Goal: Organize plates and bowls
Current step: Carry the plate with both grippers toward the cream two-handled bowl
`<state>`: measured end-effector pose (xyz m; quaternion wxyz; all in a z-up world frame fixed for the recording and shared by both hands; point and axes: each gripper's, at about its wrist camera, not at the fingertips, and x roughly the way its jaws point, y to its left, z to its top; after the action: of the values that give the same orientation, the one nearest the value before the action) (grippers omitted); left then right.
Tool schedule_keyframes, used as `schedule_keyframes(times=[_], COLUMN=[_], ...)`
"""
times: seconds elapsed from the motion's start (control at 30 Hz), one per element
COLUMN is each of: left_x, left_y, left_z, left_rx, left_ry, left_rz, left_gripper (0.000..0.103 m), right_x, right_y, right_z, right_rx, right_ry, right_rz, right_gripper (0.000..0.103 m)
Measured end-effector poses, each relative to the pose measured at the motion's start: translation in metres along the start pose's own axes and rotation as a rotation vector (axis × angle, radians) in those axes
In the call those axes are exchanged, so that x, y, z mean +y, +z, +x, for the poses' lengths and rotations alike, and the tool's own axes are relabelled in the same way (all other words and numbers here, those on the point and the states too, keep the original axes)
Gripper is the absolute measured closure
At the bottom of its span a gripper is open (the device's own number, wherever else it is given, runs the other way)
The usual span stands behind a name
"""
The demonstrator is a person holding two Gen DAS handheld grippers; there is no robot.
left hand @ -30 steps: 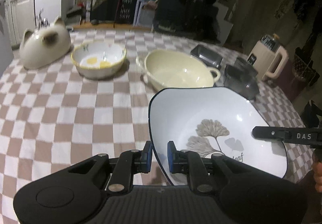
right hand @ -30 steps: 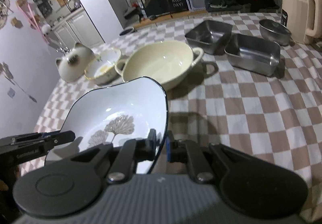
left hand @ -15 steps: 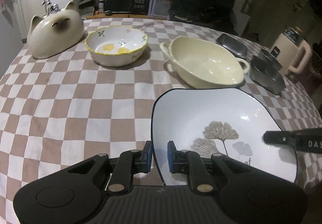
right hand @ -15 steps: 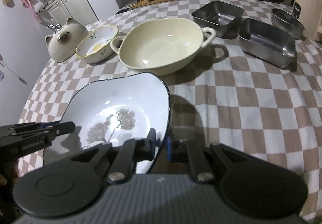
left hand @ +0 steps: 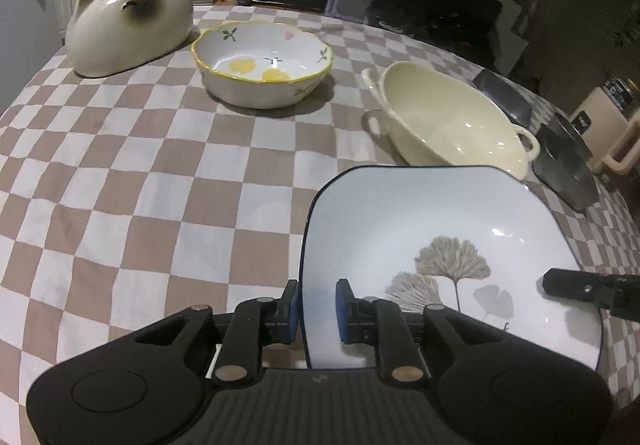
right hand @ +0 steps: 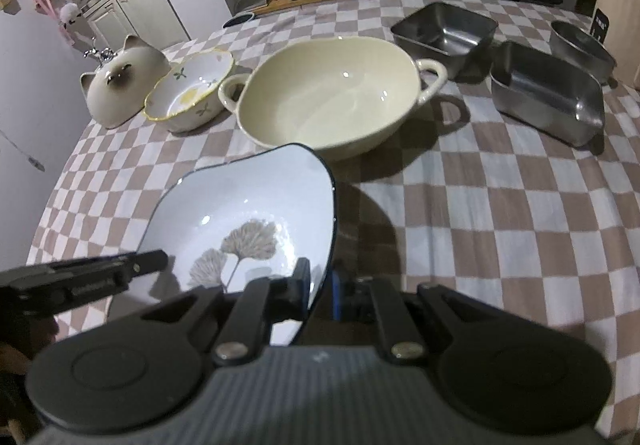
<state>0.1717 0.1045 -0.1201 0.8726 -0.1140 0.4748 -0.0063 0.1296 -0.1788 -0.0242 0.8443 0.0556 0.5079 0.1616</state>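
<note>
The plate [left hand: 440, 245] sat low over the checked tablecloth [left hand: 160, 185], just short of the cream bowl [left hand: 448, 129]. The left gripper [left hand: 317, 305] was loosening on its left rim, and the right gripper [right hand: 320, 291] pinched the opposite rim.

The checkered surface [right hand: 500, 205] carries a cat-shaped dish [right hand: 120, 85], flowered bowl [right hand: 188, 93], cream two-handled bowl [right hand: 328, 101] and three steel containers [right hand: 548, 97] toward its far edge.

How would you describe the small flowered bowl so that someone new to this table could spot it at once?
Start at the checked tablecloth and find the cat-shaped ceramic piece near its far edge. The floral bowl sits right beside the cat, between it and the cream two-handled bowl. It alone has a wavy yellow rim, with yellow spots and small green leaves painted inside.
</note>
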Motion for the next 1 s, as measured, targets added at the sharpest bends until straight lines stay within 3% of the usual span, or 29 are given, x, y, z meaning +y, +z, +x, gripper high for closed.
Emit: schedule_keyframes(times=[0.2,0.53,1.0], left_x=[0.007,-0.002,-0.001], left_y=[0.000,-0.007,-0.006], left_z=[0.003,0.011,0.006], left_rx=[0.004,0.024,0.059], left_ry=[0.001,0.021,-0.011], left_rz=[-0.023,0.047,0.036], left_gripper=[0.081,0.075,0.076], right_x=[0.005,0.001,-0.003], right_y=[0.002,-0.003,-0.005], right_z=[0.001,0.005,0.017], right_rx=[-0.007,0.042,0.095], right_ry=[0.015,0.013,-0.007], right_rz=[-0.001,0.023,0.031], right_gripper=[0.089,0.089,0.089])
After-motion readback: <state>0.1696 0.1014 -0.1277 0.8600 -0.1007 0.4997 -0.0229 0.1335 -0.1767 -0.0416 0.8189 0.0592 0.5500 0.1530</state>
